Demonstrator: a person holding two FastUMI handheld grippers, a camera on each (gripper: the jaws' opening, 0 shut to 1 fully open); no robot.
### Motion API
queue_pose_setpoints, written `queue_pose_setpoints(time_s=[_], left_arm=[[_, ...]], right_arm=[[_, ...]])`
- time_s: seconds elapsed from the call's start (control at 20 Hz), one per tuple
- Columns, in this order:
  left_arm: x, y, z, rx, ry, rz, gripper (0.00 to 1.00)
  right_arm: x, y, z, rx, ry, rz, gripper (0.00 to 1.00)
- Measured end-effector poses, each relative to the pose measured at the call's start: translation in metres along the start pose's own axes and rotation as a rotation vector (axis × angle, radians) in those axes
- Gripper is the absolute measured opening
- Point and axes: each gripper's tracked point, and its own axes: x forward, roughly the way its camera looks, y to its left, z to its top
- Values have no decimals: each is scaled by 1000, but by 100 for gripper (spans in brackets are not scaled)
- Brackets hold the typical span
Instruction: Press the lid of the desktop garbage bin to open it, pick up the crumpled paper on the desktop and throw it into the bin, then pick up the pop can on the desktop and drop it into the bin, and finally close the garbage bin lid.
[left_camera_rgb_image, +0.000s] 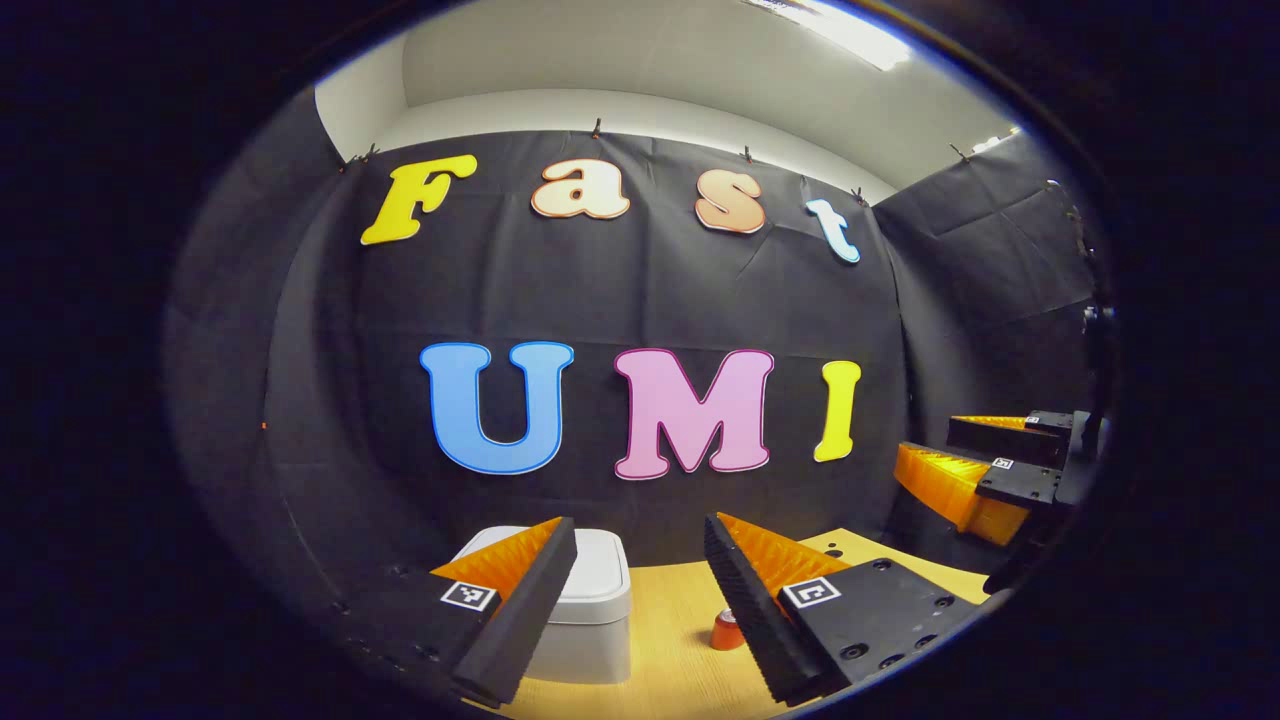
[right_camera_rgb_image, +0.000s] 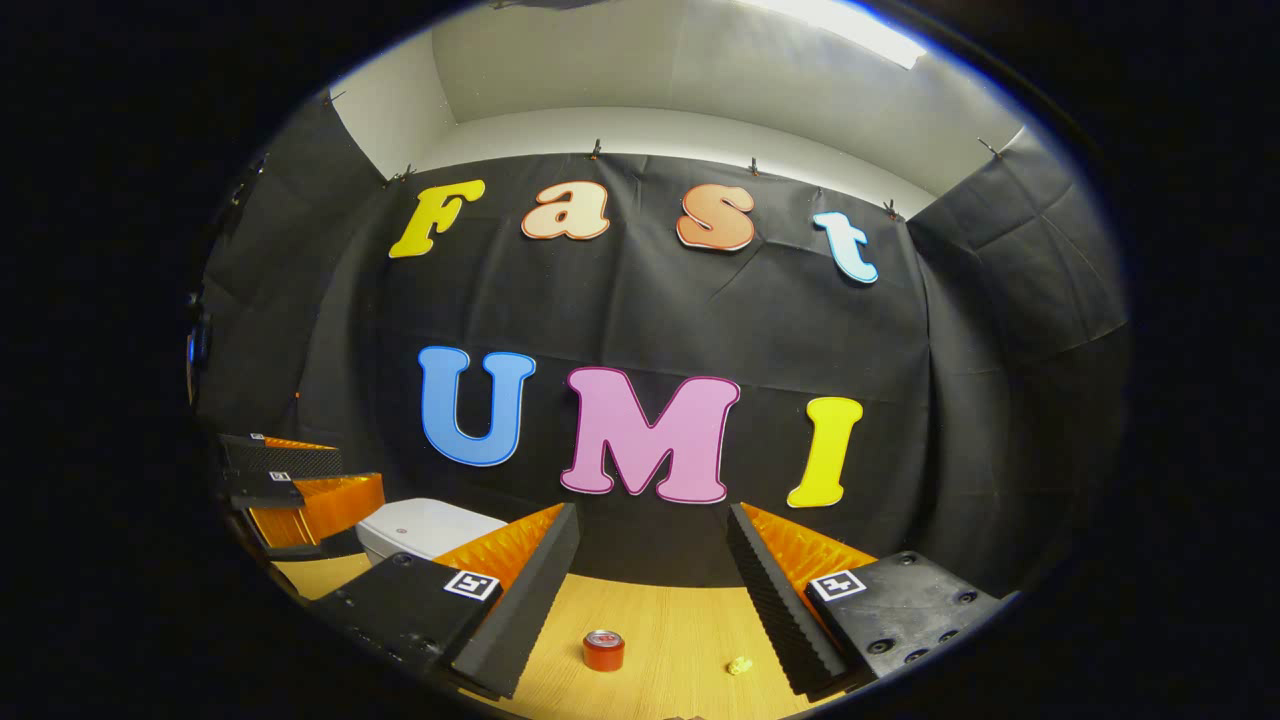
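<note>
The white plastic desktop bin (left_camera_rgb_image: 585, 600) sits lid shut just ahead of the spread left gripper (left_camera_rgb_image: 640, 600), so the opening press looks pending. The spread right gripper (right_camera_rgb_image: 650, 600) hovers over the red pop can (right_camera_rgb_image: 603, 650) and small yellow crumpled paper (right_camera_rgb_image: 739, 664).
</note>
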Motion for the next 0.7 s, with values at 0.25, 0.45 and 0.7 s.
queue_pose_setpoints(time_s=[0.25,0.45,0.7], left_arm=[[33,21,-8,10,36,41,50],[56,46,-21,7,78,96,18],[84,79,-57,-13,177,137,6]], right_arm=[[21,-4,-8,13,7,18,96],[36,-6,-17,10,16,32,96],[47,-16,-28,6,33,34,96]])
